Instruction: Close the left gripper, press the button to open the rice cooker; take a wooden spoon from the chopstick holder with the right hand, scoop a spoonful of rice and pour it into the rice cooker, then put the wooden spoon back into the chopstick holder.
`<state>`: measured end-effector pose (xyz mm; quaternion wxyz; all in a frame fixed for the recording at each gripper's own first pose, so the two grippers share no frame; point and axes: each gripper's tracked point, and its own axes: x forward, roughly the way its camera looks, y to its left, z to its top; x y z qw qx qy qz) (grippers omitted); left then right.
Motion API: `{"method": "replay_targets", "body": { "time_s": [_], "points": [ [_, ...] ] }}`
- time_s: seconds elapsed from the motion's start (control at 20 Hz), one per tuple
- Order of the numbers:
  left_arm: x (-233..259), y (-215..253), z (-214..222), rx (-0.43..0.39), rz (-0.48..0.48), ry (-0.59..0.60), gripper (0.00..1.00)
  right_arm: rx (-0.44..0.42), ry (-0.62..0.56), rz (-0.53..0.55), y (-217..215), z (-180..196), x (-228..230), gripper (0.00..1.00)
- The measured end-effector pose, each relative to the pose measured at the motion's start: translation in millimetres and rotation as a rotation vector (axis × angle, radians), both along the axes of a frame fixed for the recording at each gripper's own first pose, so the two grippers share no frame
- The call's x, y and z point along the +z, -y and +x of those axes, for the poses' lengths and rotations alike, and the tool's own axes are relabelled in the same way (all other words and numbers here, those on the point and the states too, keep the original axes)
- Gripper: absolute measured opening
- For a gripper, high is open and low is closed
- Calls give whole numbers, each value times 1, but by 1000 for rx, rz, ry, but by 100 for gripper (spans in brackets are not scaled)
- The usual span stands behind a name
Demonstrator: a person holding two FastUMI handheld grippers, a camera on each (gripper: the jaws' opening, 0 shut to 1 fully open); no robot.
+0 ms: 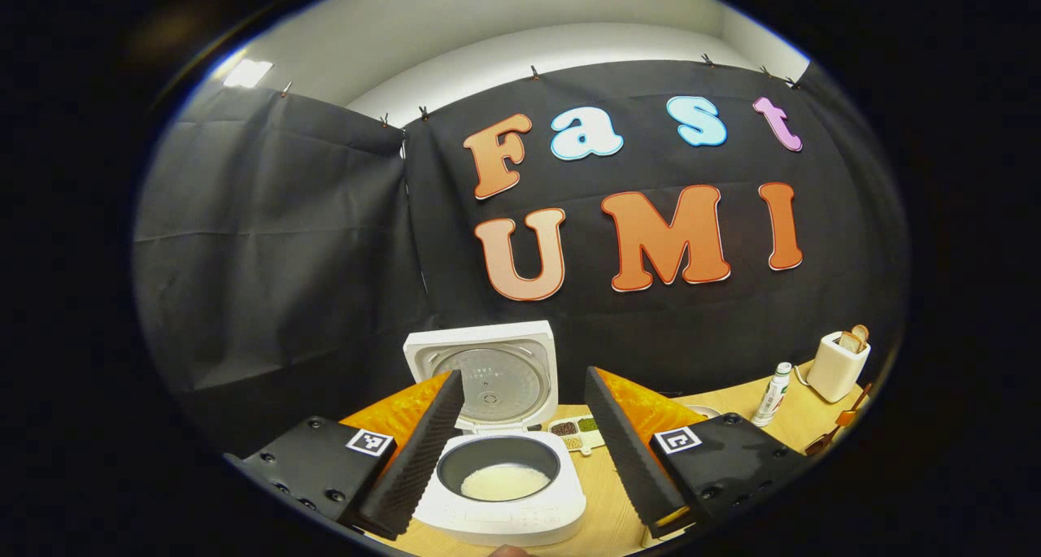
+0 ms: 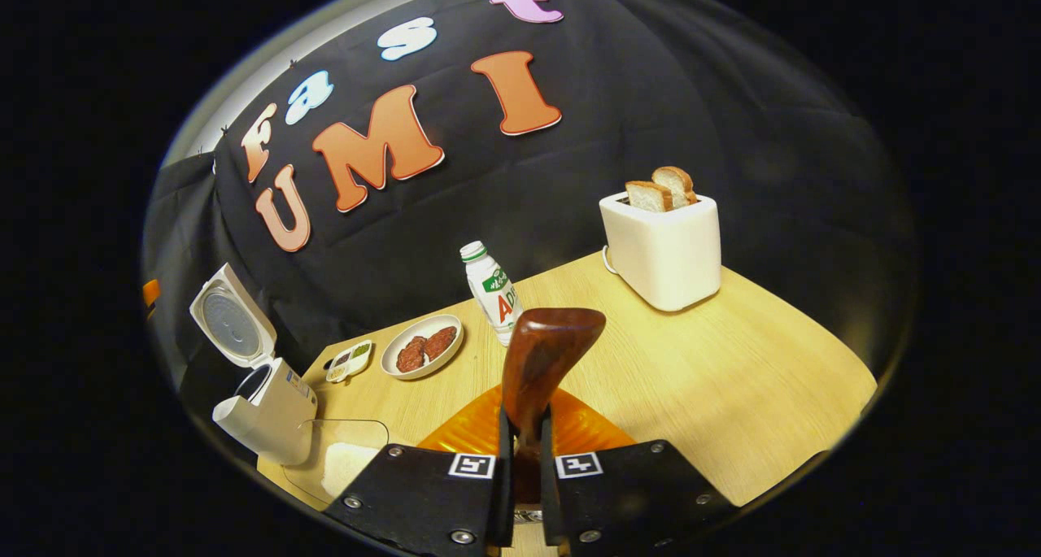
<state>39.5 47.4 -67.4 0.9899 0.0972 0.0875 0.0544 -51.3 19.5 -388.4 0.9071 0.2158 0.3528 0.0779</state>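
In the left gripper view the white rice cooker [image 1: 504, 492] stands just ahead with its lid [image 1: 488, 374] swung up. White rice [image 1: 504, 482] lies in the dark inner pot. My left gripper [image 1: 520, 374] is open, one finger on each side of the cooker and touching nothing. In the right gripper view my right gripper [image 2: 524, 427] is shut on the handle of a dark wooden spoon [image 2: 549, 350]. Its bowl points up and forward over the table, and no rice shows on the side I see. The open cooker [image 2: 264, 415] is far left, beside a clear container of rice [image 2: 346, 459].
On the wooden table [image 2: 732, 394] stand a white toaster [image 2: 663, 252] with bread slices, a small bottle [image 2: 492, 290], a plate of meat patties [image 2: 423, 345] and a little divided dish [image 2: 350, 362]. The toaster [image 1: 838, 367] and bottle [image 1: 771, 394] lie right of the cooker.
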Motion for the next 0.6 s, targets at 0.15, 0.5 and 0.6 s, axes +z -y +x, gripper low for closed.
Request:
{"method": "replay_targets", "body": {
  "time_s": [0.15,0.5,0.6],
  "points": [
    [11,-10,21,12,-34,6,98,-11,-31,17,4,-2,-8,18],
    [25,-46,107,4,-104,-7,98,-70,-120,-60,38,-16,0,59],
    [25,-57,136,5,-170,-47,100,-98,-81,-88,52,-19,25,74]
  ]
}}
